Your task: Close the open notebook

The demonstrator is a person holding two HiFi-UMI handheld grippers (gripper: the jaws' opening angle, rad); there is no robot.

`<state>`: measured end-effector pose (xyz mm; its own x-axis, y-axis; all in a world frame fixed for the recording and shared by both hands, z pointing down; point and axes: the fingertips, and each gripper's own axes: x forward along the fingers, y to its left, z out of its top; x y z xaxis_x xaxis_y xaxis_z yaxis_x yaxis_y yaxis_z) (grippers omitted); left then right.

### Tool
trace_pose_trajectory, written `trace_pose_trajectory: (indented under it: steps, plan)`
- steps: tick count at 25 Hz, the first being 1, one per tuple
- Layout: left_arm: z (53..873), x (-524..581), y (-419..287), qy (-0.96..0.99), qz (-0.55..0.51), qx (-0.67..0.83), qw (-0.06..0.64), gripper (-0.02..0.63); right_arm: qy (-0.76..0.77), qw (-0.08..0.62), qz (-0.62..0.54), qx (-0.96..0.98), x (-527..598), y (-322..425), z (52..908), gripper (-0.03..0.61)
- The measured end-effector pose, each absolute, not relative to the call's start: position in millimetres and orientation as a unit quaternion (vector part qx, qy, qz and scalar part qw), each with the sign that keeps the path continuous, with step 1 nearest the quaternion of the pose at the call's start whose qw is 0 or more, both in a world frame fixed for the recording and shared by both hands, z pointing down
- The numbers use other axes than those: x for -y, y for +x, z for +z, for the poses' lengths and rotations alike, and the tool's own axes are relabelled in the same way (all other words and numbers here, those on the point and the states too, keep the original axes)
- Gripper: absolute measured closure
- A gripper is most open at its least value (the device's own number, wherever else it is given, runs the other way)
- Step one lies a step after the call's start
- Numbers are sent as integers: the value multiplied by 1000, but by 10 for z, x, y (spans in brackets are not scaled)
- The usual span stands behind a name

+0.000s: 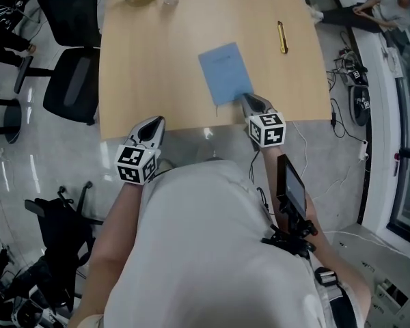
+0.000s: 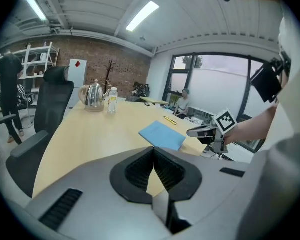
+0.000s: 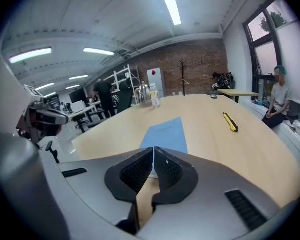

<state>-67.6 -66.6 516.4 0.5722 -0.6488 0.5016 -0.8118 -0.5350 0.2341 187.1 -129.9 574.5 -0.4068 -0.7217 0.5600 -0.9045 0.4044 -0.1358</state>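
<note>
A blue notebook point(image 1: 225, 72) lies flat on the pale wooden table point(image 1: 150, 60), cover up and no pages showing, a little back from the near edge and on the person's right side. The right gripper point(image 1: 247, 98) hovers at the notebook's near corner, its ribbed pads pressed together at the tips; its own view shows nothing caught between them, only the blue cover just beyond. The left gripper point(image 1: 158, 120) is held over the table's near edge, well apart from the notebook, its jaws likewise closed on each other and empty. A yellow utility knife point(image 1: 282, 37) rests farther back to the right, and a metal kettle point(image 2: 92, 95) and a clear bottle point(image 2: 112, 100) stand at the far end, none of them near the work.

By the look of the cover, the closing itself appears to be done and the work seems to be at its finish. What is left would be little: drawing the right gripper clear of the near corner without snagging or lifting the cover, and perhaps a light press if the cover springs up; whether it lies fully flush along the far edge cannot be told from here
</note>
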Motion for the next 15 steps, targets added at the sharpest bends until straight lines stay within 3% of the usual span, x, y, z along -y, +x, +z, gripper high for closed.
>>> trace_pose_trajectory:
  steps: [15]
  plan:
    - [4909,755,-348,887,146,391,198,607,421,148,196,873,875,1370,5103,561]
